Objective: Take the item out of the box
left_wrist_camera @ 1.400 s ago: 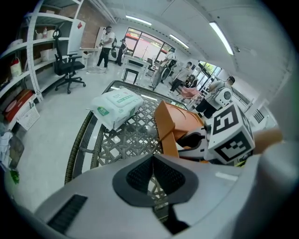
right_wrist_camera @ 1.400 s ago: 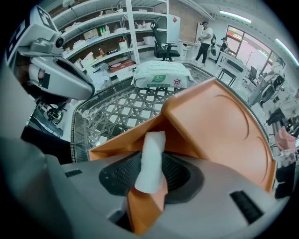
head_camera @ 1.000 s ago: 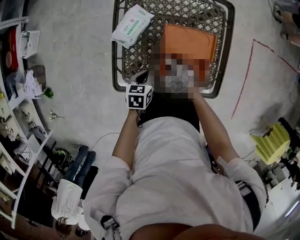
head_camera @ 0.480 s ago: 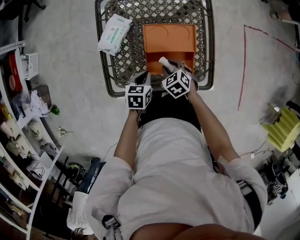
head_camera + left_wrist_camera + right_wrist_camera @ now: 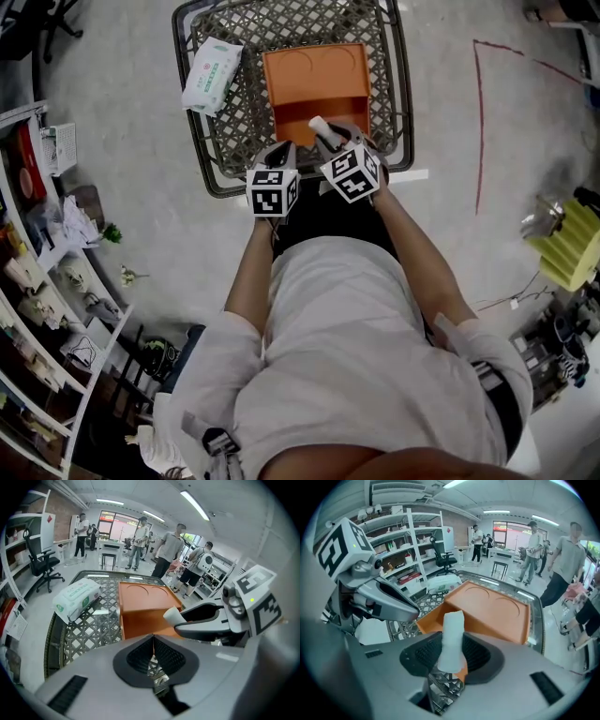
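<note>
Two grippers meet over the near rim of the wire basket (image 5: 246, 131). Your right gripper (image 5: 452, 660) pinches the white, roll-shaped item (image 5: 452, 625) between its pads, with the item's end jutting past the fingertips, just in front of the near side of the orange box (image 5: 497, 609). Your left gripper (image 5: 153, 654) hangs just beside it, jaws pressed together on nothing.
</note>
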Demonstrator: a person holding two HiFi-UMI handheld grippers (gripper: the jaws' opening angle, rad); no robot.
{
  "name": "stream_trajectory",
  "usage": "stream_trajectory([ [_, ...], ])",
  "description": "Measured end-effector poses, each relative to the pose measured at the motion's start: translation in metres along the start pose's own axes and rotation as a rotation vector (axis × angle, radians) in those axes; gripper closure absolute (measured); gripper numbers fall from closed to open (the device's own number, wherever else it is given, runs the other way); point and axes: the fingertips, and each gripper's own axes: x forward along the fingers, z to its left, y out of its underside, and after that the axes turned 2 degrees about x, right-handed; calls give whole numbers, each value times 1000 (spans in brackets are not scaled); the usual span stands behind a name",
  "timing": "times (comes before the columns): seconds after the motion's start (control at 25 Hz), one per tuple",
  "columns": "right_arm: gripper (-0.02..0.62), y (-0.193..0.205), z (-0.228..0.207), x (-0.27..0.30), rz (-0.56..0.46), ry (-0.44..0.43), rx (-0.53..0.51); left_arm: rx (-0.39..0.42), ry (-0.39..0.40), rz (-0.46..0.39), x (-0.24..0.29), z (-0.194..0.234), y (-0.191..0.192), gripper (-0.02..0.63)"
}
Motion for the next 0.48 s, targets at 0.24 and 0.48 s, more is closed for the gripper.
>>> stream_trajectory([
  [0.24, 463, -1, -3, -19, -68, 12, 66, -2, -25, -24, -6, -8, -2, 594],
  [0.48, 463, -14, -7, -38, -166, 13, 162, -14, -46, -59, -17, -13, -11, 594],
])
